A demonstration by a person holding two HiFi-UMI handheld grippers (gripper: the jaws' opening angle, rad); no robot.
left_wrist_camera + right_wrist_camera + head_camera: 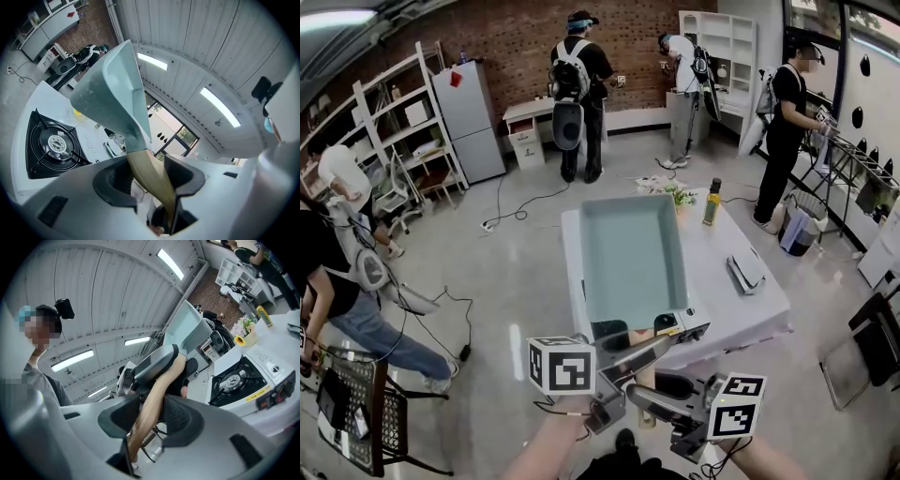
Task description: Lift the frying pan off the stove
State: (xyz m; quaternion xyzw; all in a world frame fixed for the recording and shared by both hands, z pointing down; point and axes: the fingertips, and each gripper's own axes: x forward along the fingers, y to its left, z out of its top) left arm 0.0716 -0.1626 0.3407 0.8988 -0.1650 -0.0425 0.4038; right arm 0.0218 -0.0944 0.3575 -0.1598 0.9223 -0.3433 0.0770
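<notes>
A pale teal rectangular frying pan (630,258) hangs in the air above the black gas stove (673,326), tilted up away from me. Its tan wooden handle (646,379) runs back toward me. My left gripper (617,373) is shut on the handle nearer the pan, and my right gripper (664,401) is shut on it farther back. In the left gripper view the handle (151,177) passes between the pads and the pan (112,89) stands well above the stove's burner (55,143). In the right gripper view the handle (151,401) crosses the jaws, with the left gripper (155,363) ahead and the stove (240,377) below right.
The stove sits on a white table (752,319) with an oil bottle (712,201), a small flower pot (680,197) and a flat utensil (745,272). Several people stand around the room. A black chair (356,412) is at my left and cables lie on the floor.
</notes>
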